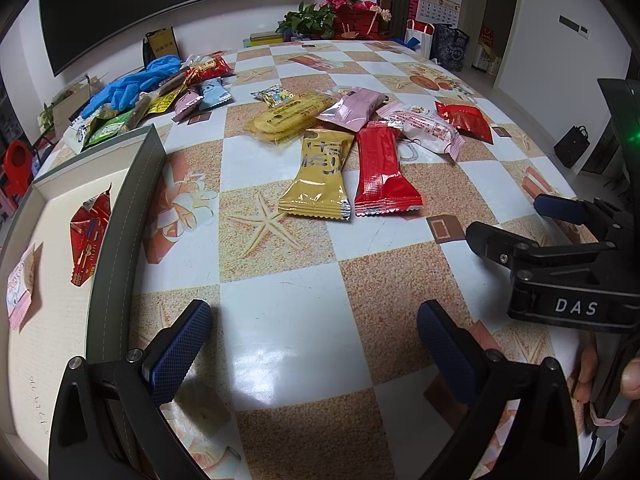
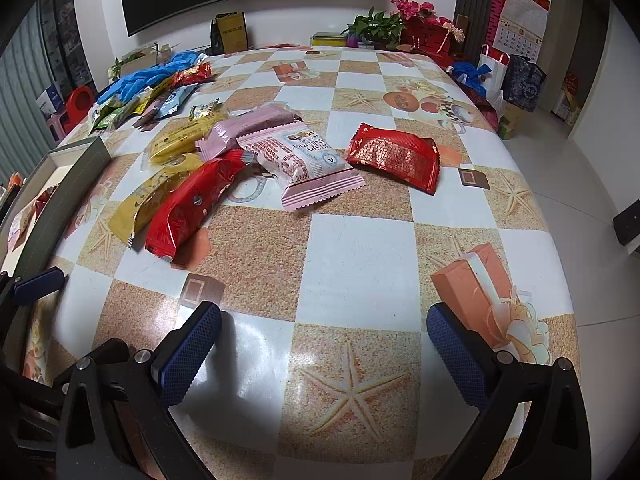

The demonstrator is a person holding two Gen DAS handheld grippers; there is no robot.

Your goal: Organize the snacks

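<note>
In left view only — box [image 1: 132, 216] interior, red packet [image 1: 90, 236]; both hand-held grippers [image 1: 314, 344] [image 2: 324, 344] apart.

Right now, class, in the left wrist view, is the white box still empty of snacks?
No. Two packets already lie inside the white box: a red packet and a pink packet.

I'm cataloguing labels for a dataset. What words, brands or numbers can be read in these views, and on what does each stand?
"DAS": white letters on the black right gripper body.
"CRISPY": part of the print on the pink and white snack packet; the rest is too distorted to read.
Gold snack packet: large characters, not legible.
Wall calendar: digits too small to read.
Dark patterned shopping bag: lettering blurred.
</note>
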